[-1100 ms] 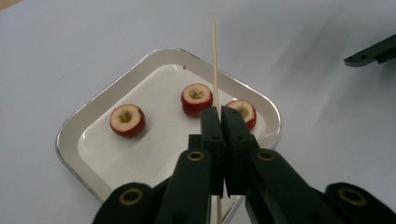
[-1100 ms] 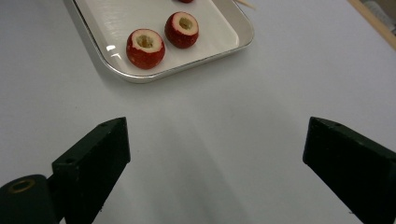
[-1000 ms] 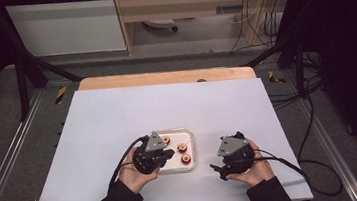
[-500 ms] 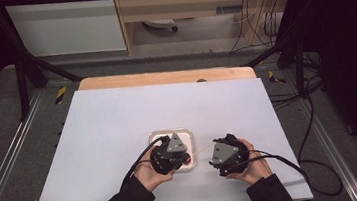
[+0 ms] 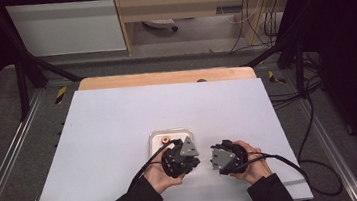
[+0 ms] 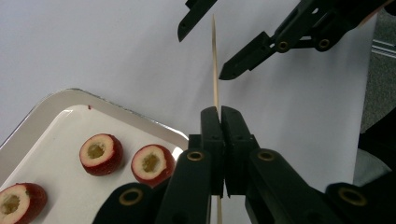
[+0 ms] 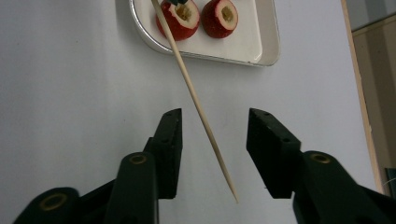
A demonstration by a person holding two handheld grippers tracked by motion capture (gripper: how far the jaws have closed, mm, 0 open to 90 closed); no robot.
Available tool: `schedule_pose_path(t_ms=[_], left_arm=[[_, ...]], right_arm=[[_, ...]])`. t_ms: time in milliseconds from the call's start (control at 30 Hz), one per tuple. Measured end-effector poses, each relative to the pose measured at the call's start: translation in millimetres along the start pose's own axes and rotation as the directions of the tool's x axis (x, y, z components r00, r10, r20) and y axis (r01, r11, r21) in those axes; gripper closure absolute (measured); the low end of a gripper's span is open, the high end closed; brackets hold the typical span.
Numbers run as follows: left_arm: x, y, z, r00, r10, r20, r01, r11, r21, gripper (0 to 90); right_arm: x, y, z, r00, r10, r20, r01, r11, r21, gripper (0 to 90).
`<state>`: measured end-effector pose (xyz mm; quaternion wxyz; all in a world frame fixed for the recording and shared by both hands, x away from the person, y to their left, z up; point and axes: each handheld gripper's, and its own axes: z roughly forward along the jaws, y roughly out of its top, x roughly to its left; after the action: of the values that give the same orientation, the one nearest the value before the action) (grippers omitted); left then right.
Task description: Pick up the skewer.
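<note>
A small white tray [image 5: 156, 135] sits near the middle of the table [image 5: 118, 117], just above the two hands in the high view. In the left gripper view it fills the lower left corner and holds three red fruit halves [image 6: 101, 153], cut side up with pale hollow centres, lying apart from one another. The right gripper view shows two of those halves at the top of the frame.

The left gripper [image 6: 219, 114] is clenched tight on a thin wooden skewer [image 6: 215, 70], which runs straight up from its jaws toward the top of that frame. The skewer's far end reaches between the right gripper's [image 7: 214, 130] jaws, which stand apart on either side of it without touching; they have just been closing in, with the stick in the gap between them.

In the right gripper view the skewer slants from the tray at upper left down to a point near the bottom centre. The white table around it lies bare, with a wooden edge [image 5: 164, 77] at the far side.
</note>
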<state>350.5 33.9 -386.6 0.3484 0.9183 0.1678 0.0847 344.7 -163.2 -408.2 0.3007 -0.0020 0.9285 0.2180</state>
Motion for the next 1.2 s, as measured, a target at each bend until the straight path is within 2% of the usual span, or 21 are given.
schedule_pose_path(t_ms=[67, 133, 200, 233, 267, 300, 333, 367, 400, 433, 600, 700, 800, 833, 933, 967, 1067, 1133, 1200], left_arm=[[-0.9, 0.3, 0.2, 1.0, 0.005, 0.005, -0.005, 1.0, 0.005, 88.6], [-1.2, 0.3, 0.4, 0.9999, 0.008, 0.01, -0.008, 0.9999, 0.009, 88.6], [-1.2, 0.1, 0.4, 0.9999, 0.01, 0.012, -0.01, 0.9999, 0.012, 88.6], [-1.1, -0.2, 0.4, 0.9999, 0.01, 0.013, -0.01, 0.9999, 0.012, 88.6], [-1.0, -0.6, 0.3, 0.9999, 0.009, 0.015, -0.009, 0.9999, 0.011, 88.6], [-1.0, -0.9, 0.0, 0.9998, 0.011, 0.015, -0.011, 0.9999, 0.011, 88.6], [-0.9, -1.3, -0.1, 0.9998, 0.01, 0.016, -0.01, 0.9999, 0.01, 88.6], [-0.8, -1.6, -0.3, 0.9998, 0.008, 0.016, -0.008, 0.9999, 0.009, 88.6], [-0.4, -1.9, -0.6, 0.9998, 0.009, 0.018, -0.01, 0.9999, 0.012, 88.6], [-0.1, -2.3, -0.5, 0.9998, 0.009, 0.017, -0.009, 0.9999, 0.013, 88.6], [-0.1, -3.3, 0.3, 0.9998, 0.008, 0.02, -0.008, 0.9998, 0.016, 88.6], [-0.2, -3.4, 0.6, 0.9997, 0.007, 0.022, -0.007, 0.9998, 0.016, 88.6], [0.8, -3.4, 0.3, 0.9997, 0.005, 0.022, -0.006, 0.9999, 0.015, 88.6], [1.2, -3.4, 0.1, 0.9997, 0.003, 0.022, -0.003, 0.9999, 0.014, 88.6], [2.4, -3.3, -0.7, 0.9997, -0.005, 0.025, 0.005, 0.9999, 0.01, 88.6], [2.9, -3.0, -1.0, 0.9996, -0.005, 0.027, 0.004, 0.9999, 0.014, 88.6], [3.2, -2.5, 0.2, 0.9992, -0.006, 0.039, 0.005, 0.9995, 0.03, 88.2], [3.6, -2.6, 1.7, 0.9993, -0.012, 0.036, 0.011, 0.9995, 0.03, 87.8], [5.7, -2.3, 2.7, 0.9987, -0.036, 0.036, 0.034, 0.9982, 0.048, 74.1]], right_arm=[[0.4, -0.2, 0.3, 0.9999, -0.013, 0.002, 0.013, 0.9999, -0.002, 58.9], [1.1, -0.6, 0.4, 0.9985, -0.055, 0.003, 0.055, 0.9985, -0.005, 64.7], [1.8, -0.7, 0.2, 0.9979, -0.064, 0.0, 0.064, 0.9979, -0.004, 66.4], [2.1, -0.9, 0.0, 0.9959, -0.09, -0.004, 0.09, 0.9959, -0.002, 70.5], [2.1, -0.9, 0.0, 0.9959, -0.09, -0.004, 0.09, 0.9959, -0.002, 70.5], [1.7, -1.6, 0.6, 0.9905, -0.137, 0.005, 0.137, 0.9905, -0.004, 73.8], [1.7, -1.6, 0.6, 0.9905, -0.137, 0.005, 0.137, 0.9905, -0.004, 73.8], [2.8, -1.7, 0.3, 0.9818, -0.189, 0.017, 0.189, 0.9818, -0.015, 75.2], [2.8, -1.7, 0.3, 0.9818, -0.189, 0.017, 0.189, 0.9818, -0.015, 75.2], [4.0, -1.5, 0.3, 0.9757, -0.218, 0.023, 0.218, 0.9756, -0.02, 77.3], [5.5, -2.4, 0.7, 0.9677, -0.252, 0.003, 0.252, 0.9673, -0.025, 83.0], [6.0, -2.4, 0.7, 0.9673, -0.253, 0.001, 0.253, 0.9671, -0.023, 84.4], [7.3, -2.5, 0.6, 0.9628, -0.27, 0.0, 0.27, 0.9625, -0.025, 86.9], [8.0, -2.4, 0.6, 0.9539, -0.3, 0.006, 0.3, 0.9536, -0.024, 87.8], [9.1, -2.4, 1.0, 0.9454, -0.326, 0.011, 0.326, 0.9452, -0.019, 88.6], [9.1, -2.4, 1.0, 0.9454, -0.326, 0.011, 0.326, 0.9452, -0.019, 88.6], [10.2, -1.8, 2.1, 0.9325, -0.361, 0.003, 0.361, 0.9324, -0.014, 89.1], [10.3, -1.7, 1.8, 0.9308, -0.365, 0.005, 0.366, 0.9308, -0.008, 89.1], [9.6, -1.0, 0.7, 0.9147, -0.404, 0.021, 0.404, 0.9149, -0.001, 89.1]])
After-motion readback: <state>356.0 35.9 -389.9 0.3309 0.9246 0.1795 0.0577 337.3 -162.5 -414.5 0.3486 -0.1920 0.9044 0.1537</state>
